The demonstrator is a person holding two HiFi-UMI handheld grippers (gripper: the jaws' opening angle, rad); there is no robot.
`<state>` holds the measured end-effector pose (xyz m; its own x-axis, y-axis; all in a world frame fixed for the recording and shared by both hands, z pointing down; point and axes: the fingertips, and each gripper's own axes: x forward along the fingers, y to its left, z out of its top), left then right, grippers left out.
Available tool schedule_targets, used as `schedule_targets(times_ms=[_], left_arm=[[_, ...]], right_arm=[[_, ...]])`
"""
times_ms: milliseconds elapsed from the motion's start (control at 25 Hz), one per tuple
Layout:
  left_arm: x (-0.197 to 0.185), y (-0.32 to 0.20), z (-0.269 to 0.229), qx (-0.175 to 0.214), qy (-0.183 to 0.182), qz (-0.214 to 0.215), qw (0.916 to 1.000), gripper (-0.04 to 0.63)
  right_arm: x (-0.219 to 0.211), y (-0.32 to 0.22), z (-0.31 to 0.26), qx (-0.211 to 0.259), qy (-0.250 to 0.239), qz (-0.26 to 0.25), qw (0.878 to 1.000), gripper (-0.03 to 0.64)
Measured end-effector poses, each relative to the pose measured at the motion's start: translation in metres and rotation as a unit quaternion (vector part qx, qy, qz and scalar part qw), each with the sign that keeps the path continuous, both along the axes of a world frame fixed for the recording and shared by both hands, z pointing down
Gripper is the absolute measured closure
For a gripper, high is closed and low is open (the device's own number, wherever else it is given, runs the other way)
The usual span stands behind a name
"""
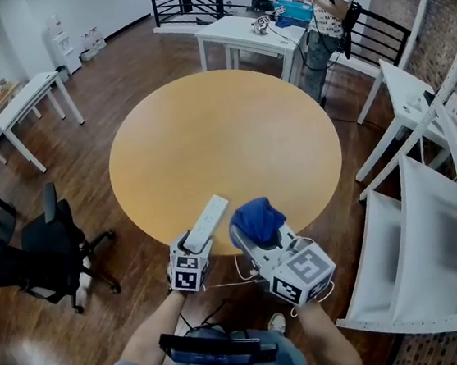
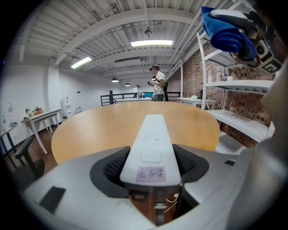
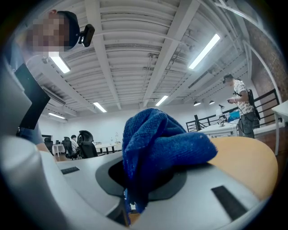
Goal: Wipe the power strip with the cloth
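Observation:
A long white power strip sticks out of my left gripper over the near edge of the round wooden table. In the left gripper view the power strip lies clamped between the black pads of the left gripper and points out over the table. My right gripper hovers just to the right of it, shut on a bunched blue cloth. The cloth spills out of the right gripper and hides its jaws. That cloth also shows at the upper right of the left gripper view.
A black office chair stands on the floor to the left. White shelving runs along the right. A person stands by a white table beyond the round table. Another white table is at the far left.

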<state>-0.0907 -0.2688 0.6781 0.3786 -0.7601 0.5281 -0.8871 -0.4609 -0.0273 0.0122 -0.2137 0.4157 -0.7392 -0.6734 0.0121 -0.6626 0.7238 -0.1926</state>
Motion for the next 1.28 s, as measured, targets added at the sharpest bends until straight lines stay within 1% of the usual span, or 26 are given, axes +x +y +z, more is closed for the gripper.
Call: schedule_targets(times_ms=[160, 280, 440, 560, 760, 880, 1080, 1200, 1280], left_arm=[[0.003, 0.001, -0.001, -0.004, -0.006, 0.010, 0.9999, 0.300], [0.005, 0.000, -0.006, -0.004, 0.002, 0.013, 0.9999, 0.302], [0.005, -0.002, -0.025, 0.014, 0.015, 0.013, 0.9997, 0.302], [0.007, -0.006, -0.050, 0.039, 0.024, 0.014, 0.9989, 0.302], [0.016, -0.007, -0.108, 0.092, 0.039, 0.034, 0.9944, 0.302], [0.024, -0.002, -0.150, 0.128, 0.047, 0.046, 0.9896, 0.302], [0.045, 0.009, -0.216, 0.183, 0.064, 0.066, 0.9787, 0.304], [0.057, 0.021, -0.249, 0.197, 0.070, 0.070, 0.9754, 0.304], [0.064, 0.029, -0.265, 0.208, 0.067, 0.076, 0.9730, 0.304]], right_arm=[[0.003, -0.003, -0.003, 0.002, -0.001, 0.002, 1.000, 0.549], [0.003, -0.006, -0.005, 0.004, -0.003, 0.000, 1.000, 0.549], [0.001, -0.006, -0.009, 0.007, -0.009, -0.007, 1.000, 0.549], [-0.002, -0.006, -0.015, 0.013, -0.012, -0.016, 1.000, 0.549], [-0.002, -0.004, -0.026, 0.027, -0.012, -0.028, 0.999, 0.549], [0.005, -0.003, -0.037, 0.040, -0.013, -0.029, 0.999, 0.549], [0.020, -0.001, -0.053, 0.063, -0.014, -0.025, 0.998, 0.549], [0.027, 0.000, -0.059, 0.071, -0.016, -0.021, 0.997, 0.549], [0.030, 0.002, -0.063, 0.075, -0.017, -0.021, 0.997, 0.549]])
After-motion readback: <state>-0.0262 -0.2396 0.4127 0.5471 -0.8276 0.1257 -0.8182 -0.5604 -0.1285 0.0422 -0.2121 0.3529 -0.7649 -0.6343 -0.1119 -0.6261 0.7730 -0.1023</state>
